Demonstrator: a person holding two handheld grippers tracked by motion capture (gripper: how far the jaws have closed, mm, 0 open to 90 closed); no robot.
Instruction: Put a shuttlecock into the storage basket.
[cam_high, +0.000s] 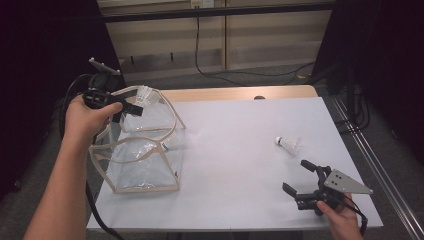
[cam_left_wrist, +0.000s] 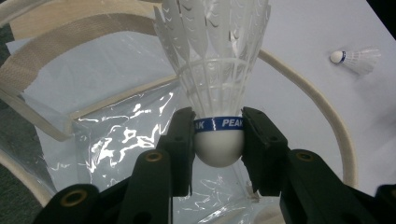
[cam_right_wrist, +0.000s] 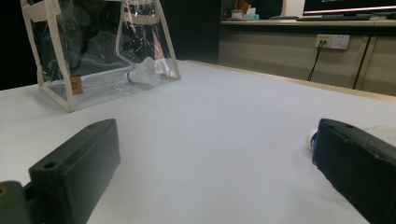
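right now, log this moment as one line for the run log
left gripper: shut on shuttlecock over clear bag | right gripper: open, low over table | second shuttlecock: loose on table

White tabletop, with the room lying behind it.
The white tabletop (cam_high: 240, 150) is showing a strip of pale wood (cam_high: 240, 93) along its far edge. Beyond it a black cable (cam_high: 196, 45) is hanging down the beige wall panel (cam_high: 270, 40) and trailing across the grey floor (cam_high: 165, 77). In the right gripper view a white wall socket (cam_right_wrist: 332, 41) is feeding another dark lead (cam_right_wrist: 314, 63).

An office-like room: long counter (cam_right_wrist: 299, 28), wall sockets (cam_right_wrist: 332, 41), monitor (cam_right_wrist: 348, 6).
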